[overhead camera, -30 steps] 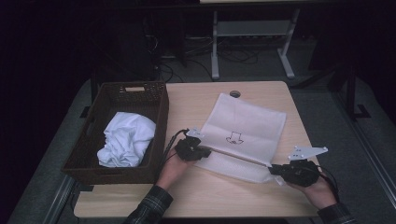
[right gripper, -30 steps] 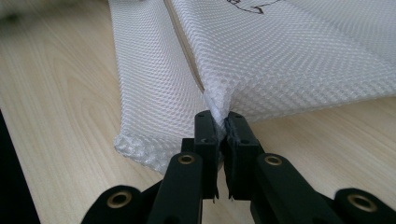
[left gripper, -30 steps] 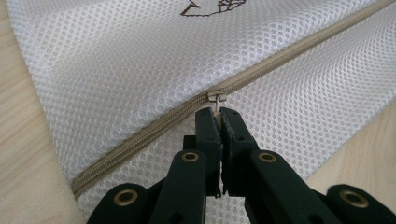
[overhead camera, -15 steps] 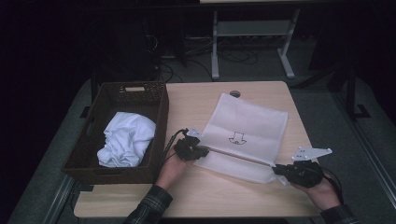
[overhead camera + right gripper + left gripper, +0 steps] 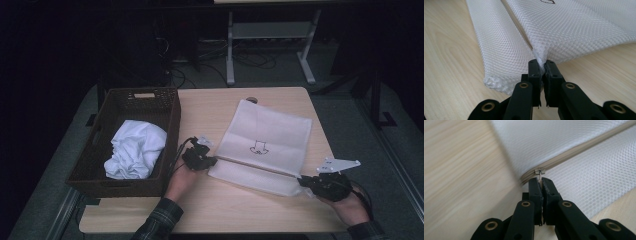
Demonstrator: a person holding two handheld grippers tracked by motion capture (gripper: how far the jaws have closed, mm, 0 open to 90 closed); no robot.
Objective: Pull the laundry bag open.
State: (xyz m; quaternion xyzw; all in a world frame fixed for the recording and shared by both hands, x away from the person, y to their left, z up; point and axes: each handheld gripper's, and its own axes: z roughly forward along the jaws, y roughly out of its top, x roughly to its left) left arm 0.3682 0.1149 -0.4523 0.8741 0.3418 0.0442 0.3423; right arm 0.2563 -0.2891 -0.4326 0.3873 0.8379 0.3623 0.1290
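Observation:
A white mesh laundry bag (image 5: 267, 142) with a small black mark lies flat on the wooden table (image 5: 210, 112). A beige zipper (image 5: 255, 166) runs across its near part. My left gripper (image 5: 214, 161) is shut on the metal zipper pull (image 5: 540, 172) at the bag's left end. My right gripper (image 5: 301, 181) is shut on a pinch of mesh at the bag's (image 5: 574, 30) right end, by the zipper's (image 5: 517, 23) end. The mesh bag (image 5: 584, 172) spreads beyond the left jaws.
A dark wicker basket (image 5: 150, 102) stands at the table's left with a crumpled white cloth (image 5: 132, 150) in it. A small round dark thing (image 5: 251, 100) sits near the bag's far corner. Desk legs and cables lie beyond the table.
My right gripper has drawn slightly right and toward the near edge with the bag's corner. The left gripper has stayed in place on the zipper pull.

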